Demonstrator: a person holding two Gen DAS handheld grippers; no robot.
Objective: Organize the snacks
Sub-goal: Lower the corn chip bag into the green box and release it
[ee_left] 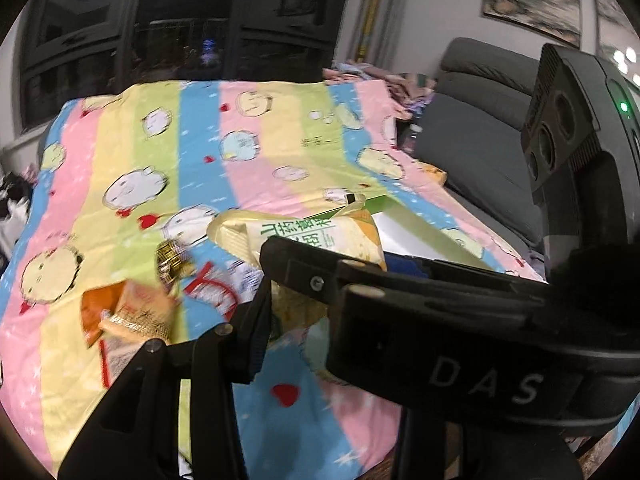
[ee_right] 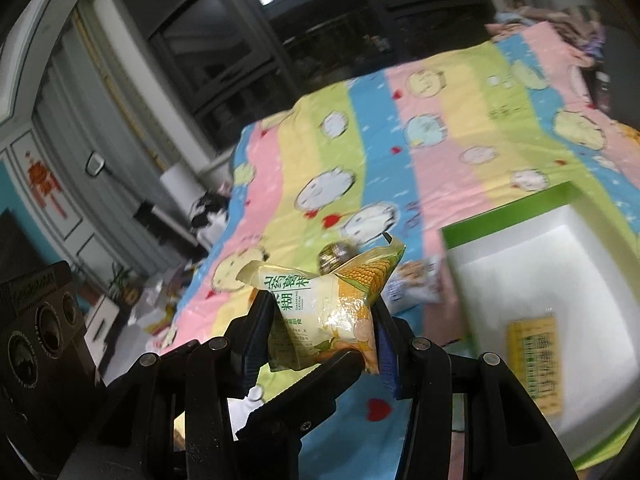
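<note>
Snack packet point(ee_right: 320, 312) with corn artwork hangs in the air above a striped cartoon bedspread point(ee_left: 248, 152), clamped at once by both tools — the right gripper point(ee_right: 320, 320) squeezing it from either side, the left gripper point(ee_left: 276, 288) clenched on the same packet, one of its fingers point(ee_right: 304, 384) crossing beneath the bag in the right wrist view. Just to the right of the packet sits a green-rimmed white box point(ee_right: 500, 224), with one yellow printed packet point(ee_right: 536, 364) lying flat on its floor. On the bedspread to the left of the held packet, seen from the left wrist, lie an orange wrapper point(ee_left: 120, 312) and a small gold-foil item point(ee_left: 172, 264), both blurred. Behind the held packet another pale packet point(ee_right: 416, 284) rests beside the box's near-left corner — its print unreadable. A grey sofa point(ee_left: 480, 144) stands beyond the box.
</note>
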